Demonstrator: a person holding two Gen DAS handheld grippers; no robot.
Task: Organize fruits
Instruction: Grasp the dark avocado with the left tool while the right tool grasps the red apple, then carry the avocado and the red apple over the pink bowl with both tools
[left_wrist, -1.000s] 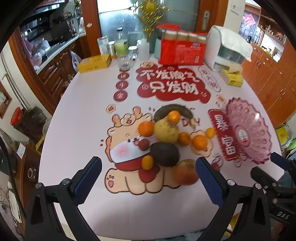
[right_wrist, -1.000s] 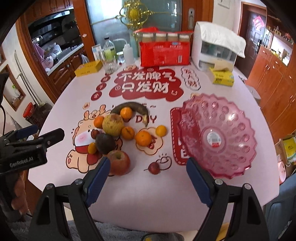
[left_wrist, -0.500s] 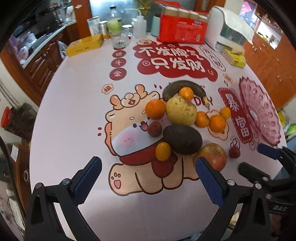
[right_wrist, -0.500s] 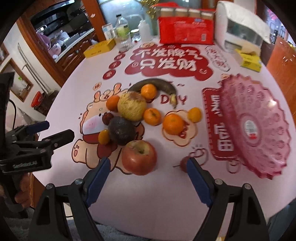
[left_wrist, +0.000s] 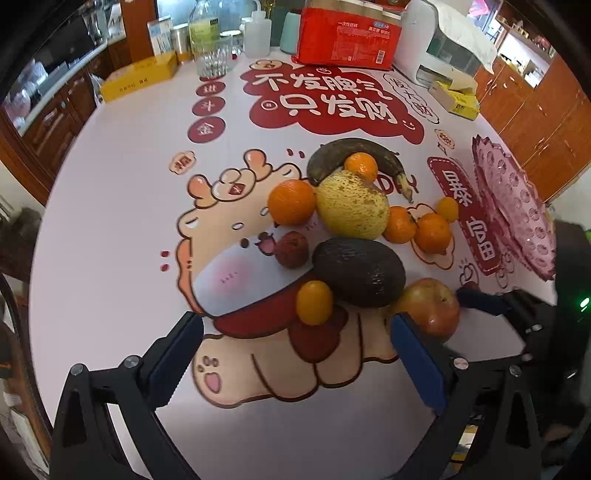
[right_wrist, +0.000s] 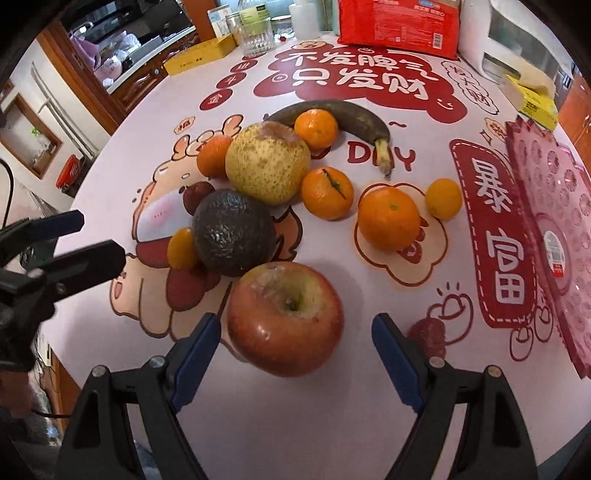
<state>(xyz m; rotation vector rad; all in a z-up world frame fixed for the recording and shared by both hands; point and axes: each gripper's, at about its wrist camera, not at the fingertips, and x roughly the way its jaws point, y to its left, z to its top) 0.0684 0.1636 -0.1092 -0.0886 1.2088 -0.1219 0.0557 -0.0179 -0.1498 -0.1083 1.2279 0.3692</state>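
Note:
A heap of fruit lies on the printed tablecloth. In the right wrist view a red apple (right_wrist: 284, 319) sits between my open right gripper's (right_wrist: 295, 354) blue pads, apart from both. Behind it are a dark avocado (right_wrist: 232, 232), a speckled pear (right_wrist: 267, 162), several oranges such as one (right_wrist: 389, 218), a brown banana (right_wrist: 343, 116) and a small red fruit (right_wrist: 428, 332). The pink fruit plate (right_wrist: 554, 206) is at the right. My left gripper (left_wrist: 295, 354) is open and empty, low in front of a small kumquat (left_wrist: 314, 302) and the avocado (left_wrist: 358, 271). The apple (left_wrist: 430, 306) is by its right pad.
At the table's far edge stand a red package (left_wrist: 347, 33), a glass (left_wrist: 210, 62), bottles, a yellow box (left_wrist: 138, 75) and a white appliance (left_wrist: 443, 48). A yellow tissue box (right_wrist: 532, 99) lies behind the plate. The left gripper (right_wrist: 62, 243) shows at the left of the right view.
Both grippers have moved forward and down toward the fruit. The apple now lies between the right gripper's pads. Both stay open.

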